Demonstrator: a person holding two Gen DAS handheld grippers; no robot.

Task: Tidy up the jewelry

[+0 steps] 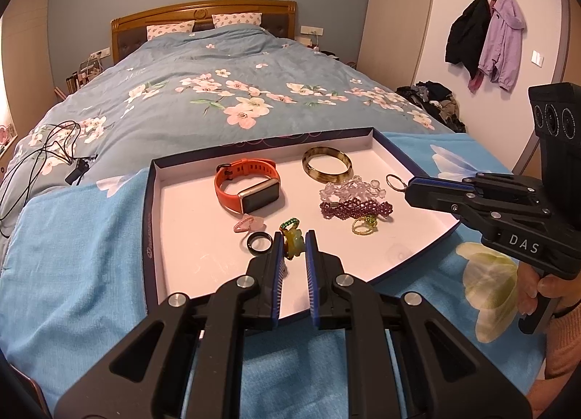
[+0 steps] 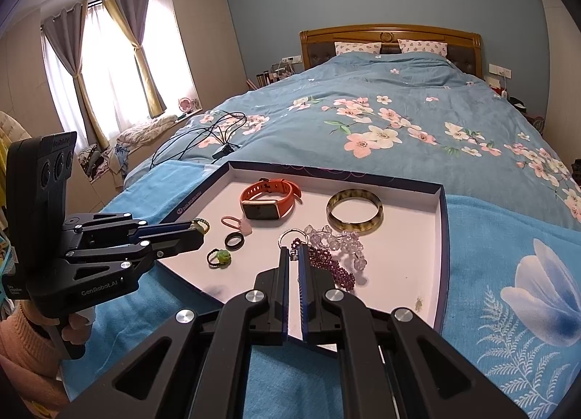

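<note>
Left tongs (image 1: 294, 250) pinch a green bead ring (image 1: 291, 243) and right tongs (image 2: 293, 255) pinch a silver key ring (image 2: 292, 237), both just above the shallow tray (image 1: 154, 208), presumably for sorting.

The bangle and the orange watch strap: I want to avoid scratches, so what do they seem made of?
The bangle looks like polished horn, resin or stone: glossy, mottled brown and cream, partly translucent. The orange watch strap looks like matte silicone rubber: soft curve, punched holes.
</note>
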